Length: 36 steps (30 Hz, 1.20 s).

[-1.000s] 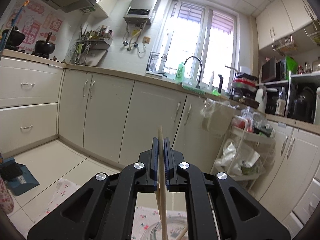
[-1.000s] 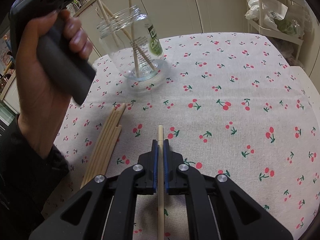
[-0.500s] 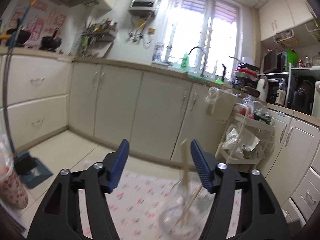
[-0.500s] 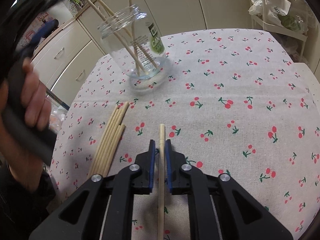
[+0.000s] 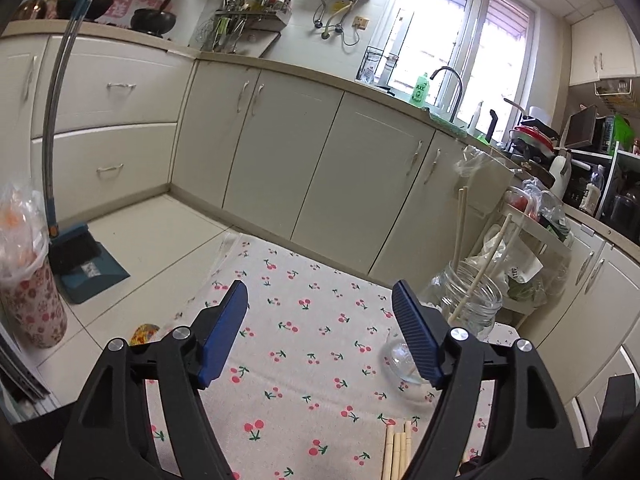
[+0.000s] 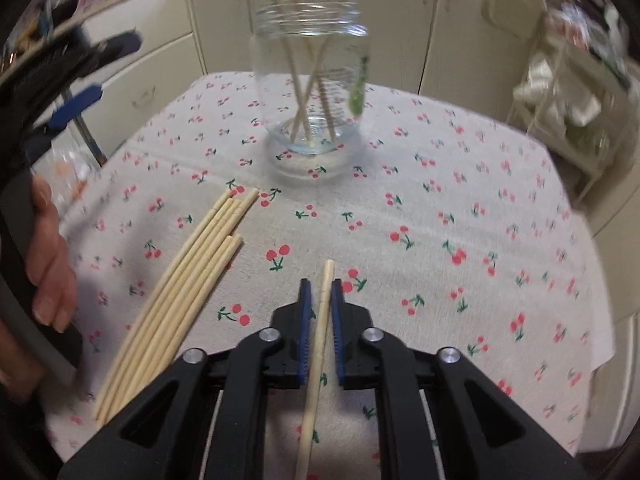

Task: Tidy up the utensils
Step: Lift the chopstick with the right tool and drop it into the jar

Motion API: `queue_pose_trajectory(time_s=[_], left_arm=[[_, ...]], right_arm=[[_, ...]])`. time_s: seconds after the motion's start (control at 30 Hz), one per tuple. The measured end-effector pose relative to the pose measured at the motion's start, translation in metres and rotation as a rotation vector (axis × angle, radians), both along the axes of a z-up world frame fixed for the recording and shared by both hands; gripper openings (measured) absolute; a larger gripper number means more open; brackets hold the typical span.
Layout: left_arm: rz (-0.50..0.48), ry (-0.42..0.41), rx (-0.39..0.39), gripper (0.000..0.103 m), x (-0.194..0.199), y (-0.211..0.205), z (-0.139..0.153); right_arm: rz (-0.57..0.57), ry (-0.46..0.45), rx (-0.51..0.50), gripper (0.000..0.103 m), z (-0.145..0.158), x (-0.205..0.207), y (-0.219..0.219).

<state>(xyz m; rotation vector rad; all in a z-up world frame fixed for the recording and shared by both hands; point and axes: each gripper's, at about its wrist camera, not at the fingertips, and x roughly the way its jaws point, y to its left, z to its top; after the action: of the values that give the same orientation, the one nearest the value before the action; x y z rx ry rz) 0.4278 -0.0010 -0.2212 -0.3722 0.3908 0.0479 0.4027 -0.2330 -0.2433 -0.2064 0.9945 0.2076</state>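
Left gripper (image 5: 320, 312): we see its blue pads spread wide and opening further, with only cherry-print cloth (image 5: 304, 320) between them.
Right gripper (image 6: 320, 292): we see its pads clamped on one chopstick (image 6: 316, 352), which runs lengthwise between them, its tip poking just past the fingertips.
Loose chopsticks (image 6: 188, 280): a bundle lying flat on the cloth, left of our right gripper.
Jar (image 6: 312, 92): upright beyond the bundle, several chopsticks leaning inside.
Hand (image 6: 48, 264): at the left edge of the right wrist view, gripping the other tool's handle.
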Motion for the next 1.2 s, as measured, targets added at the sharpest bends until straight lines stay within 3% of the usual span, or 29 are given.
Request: queue_pose_trajectory(time_s=[0.1, 0.2, 0.37, 0.5, 0.63, 0.9, 1.2], left_arm=[[-0.008, 0.010, 0.001, 0.073, 0.002, -0.003, -0.003], [-0.006, 0.023, -0.015, 0.073, 0.004, 0.000, -0.007], [0.004, 0.037, -0.038, 0.075, 0.007, 0.004, -0.009], [0.009, 0.047, -0.062, 0.075, 0.010, 0.009, -0.010], [0.005, 0.051, -0.078, 0.076, 0.012, 0.010, -0.012], [-0.014, 0.070, -0.113, 0.077, 0.020, 0.011, -0.016], [-0.019, 0.094, -0.153, 0.078, 0.026, 0.011, -0.021]], right_arm=[[-0.048, 0.002, 0.134, 0.006, 0.011, 0.001, -0.015], [-0.095, -0.076, 0.311, 0.006, 0.044, 0.006, -0.029], [-0.145, -0.345, 0.576, 0.006, 0.113, 0.029, -0.038], [-0.206, -0.535, 0.690, 0.006, 0.148, 0.050, -0.042], [-0.328, -0.648, 0.740, 0.006, 0.156, 0.084, -0.044], [-0.506, -0.738, 0.795, 0.006, 0.143, 0.129, -0.059], [-0.508, -0.796, 0.687, 0.006, 0.126, 0.137, -0.043]])
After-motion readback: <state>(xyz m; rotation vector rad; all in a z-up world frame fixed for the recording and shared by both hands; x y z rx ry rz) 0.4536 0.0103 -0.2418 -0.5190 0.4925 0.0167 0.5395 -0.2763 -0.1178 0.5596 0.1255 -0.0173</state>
